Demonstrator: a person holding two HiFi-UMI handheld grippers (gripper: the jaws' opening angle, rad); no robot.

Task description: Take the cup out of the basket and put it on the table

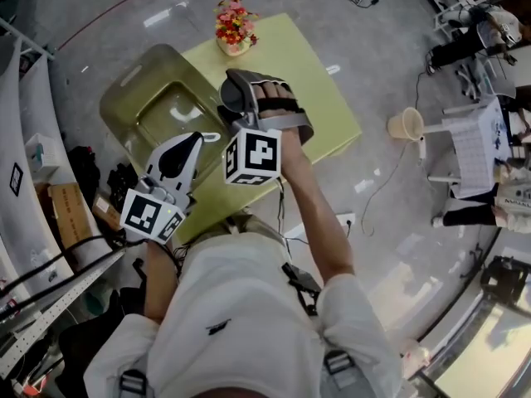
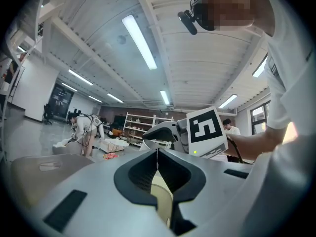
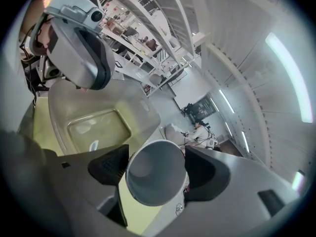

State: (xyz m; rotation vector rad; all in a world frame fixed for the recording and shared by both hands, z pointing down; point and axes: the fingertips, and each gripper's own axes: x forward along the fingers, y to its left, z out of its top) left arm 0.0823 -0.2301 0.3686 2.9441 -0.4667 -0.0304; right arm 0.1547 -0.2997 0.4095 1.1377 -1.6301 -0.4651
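right gripper point(image 3: 157, 166) clamped on grey cup point(image 3: 148, 182), cup's open mouth facing camera, held out of olive basket point(image 3: 64, 102), over yellow-green table point(image 1: 319, 98), possibly not touching it, left gripper point(image 2: 158, 164) jaws pressed together, nothing between, flowers point(image 1: 235, 26) at table's far edge

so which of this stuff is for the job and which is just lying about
For the job: cup, held in the right hand-held gripper; basket; table.
Lying about: flowers on the table; left hand-held gripper, shut and empty.
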